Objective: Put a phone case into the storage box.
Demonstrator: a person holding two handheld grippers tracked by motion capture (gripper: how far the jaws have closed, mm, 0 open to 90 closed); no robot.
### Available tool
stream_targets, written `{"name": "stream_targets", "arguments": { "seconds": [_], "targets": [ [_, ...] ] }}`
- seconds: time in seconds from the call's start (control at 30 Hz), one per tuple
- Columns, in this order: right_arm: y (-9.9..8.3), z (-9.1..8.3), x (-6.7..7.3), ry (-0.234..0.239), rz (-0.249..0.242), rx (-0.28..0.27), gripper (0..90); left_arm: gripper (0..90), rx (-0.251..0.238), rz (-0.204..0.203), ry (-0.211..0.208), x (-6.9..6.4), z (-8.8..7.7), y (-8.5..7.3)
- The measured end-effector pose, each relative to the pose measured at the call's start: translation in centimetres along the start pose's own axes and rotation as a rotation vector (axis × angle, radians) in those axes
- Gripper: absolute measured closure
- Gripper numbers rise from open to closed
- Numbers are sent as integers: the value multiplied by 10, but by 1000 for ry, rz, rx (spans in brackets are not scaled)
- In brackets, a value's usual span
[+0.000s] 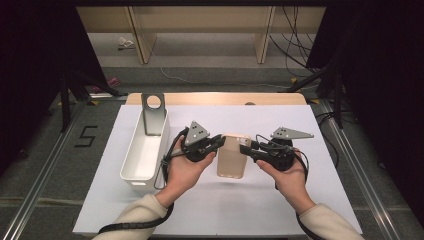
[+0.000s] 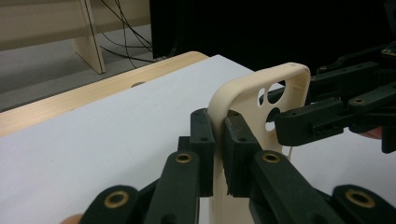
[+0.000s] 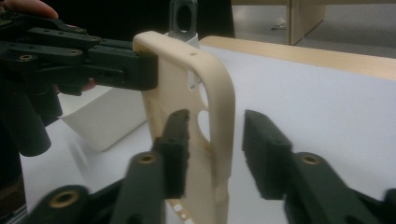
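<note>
the phone case [image 1: 233, 156] is beige and soft-looking, and it is held up in the air above the white sheet [image 1: 220, 210] that covers the bench [image 1: 215, 98], between the two hands. in the high view it hangs with its long side pointing toward the person, and its end with the camera holes is the far end, where both claws meet it.

the left claw [image 1: 218, 143] is closed on the case. in the left gripper view its two black pads [image 2: 202, 140] press from both sides on the thin edge of the case [image 2: 261, 93], so the rim stands upright between them. the left hand [image 1: 186, 170] holds this gripper from below, and the cable goes down along the sleeve.

the right claw [image 1: 251, 146] comes from the other side. in the right gripper view its jaws stand apart around the edge of the case [image 3: 205, 93]: one pad [image 3: 176, 149] is just beside the inner face of the case, near a camera hole, and the other pad is clearly away from the rim with the white sheet visible in the gap. so this claw is open and does not grip the case. the right hand [image 1: 287, 175] holds this gripper low, near the case.

to the left of the hands a white long bin [image 1: 145, 150] stands on the sheet, and a grey metal bracket [image 1: 153, 112] with a round hole stands up at its far end. the bin is well apart from the case.
</note>
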State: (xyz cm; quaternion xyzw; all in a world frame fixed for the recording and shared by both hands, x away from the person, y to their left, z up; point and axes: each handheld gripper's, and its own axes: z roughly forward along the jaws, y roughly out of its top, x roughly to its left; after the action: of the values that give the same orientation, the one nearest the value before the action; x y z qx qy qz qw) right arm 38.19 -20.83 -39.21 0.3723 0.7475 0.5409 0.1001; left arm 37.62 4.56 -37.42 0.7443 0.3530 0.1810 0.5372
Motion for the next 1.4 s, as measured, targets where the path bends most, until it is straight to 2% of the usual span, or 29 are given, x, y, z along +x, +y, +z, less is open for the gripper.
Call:
{"name": "stream_targets", "arguments": {
  "seconds": [0.1, 0.23, 0.33, 0.47, 0.67, 1.03, 1.17, 1.4],
  "targets": [
    [2, -2, 0, -2, -10, -22, 441, 837, -6, -1, 10, 3, -1, 1],
    [4, -5, 2, -16, -39, -42, 340, 836, -13, -3, 16, 9, -4, 4],
    [3, -8, 2, -9, -56, -46, 296, 836, -22, -3, 21, 13, -7, 7],
    [3, -11, 0, -22, -97, -58, 252, 836, -35, -7, 31, 19, -12, 11],
    [0, -17, -4, -35, -105, -68, 187, 836, -57, -18, 48, 33, -22, 19],
    [-5, -26, -12, -60, -102, -71, 170, 836, -104, -17, 88, 58, -48, 39],
    [-6, -28, -13, -66, -100, -75, 169, 836, -106, -9, 109, 68, -57, 43],
    [-8, -32, -16, -72, -93, -77, 169, 837, -119, -22, 139, 84, -69, 47]
  ]
}}
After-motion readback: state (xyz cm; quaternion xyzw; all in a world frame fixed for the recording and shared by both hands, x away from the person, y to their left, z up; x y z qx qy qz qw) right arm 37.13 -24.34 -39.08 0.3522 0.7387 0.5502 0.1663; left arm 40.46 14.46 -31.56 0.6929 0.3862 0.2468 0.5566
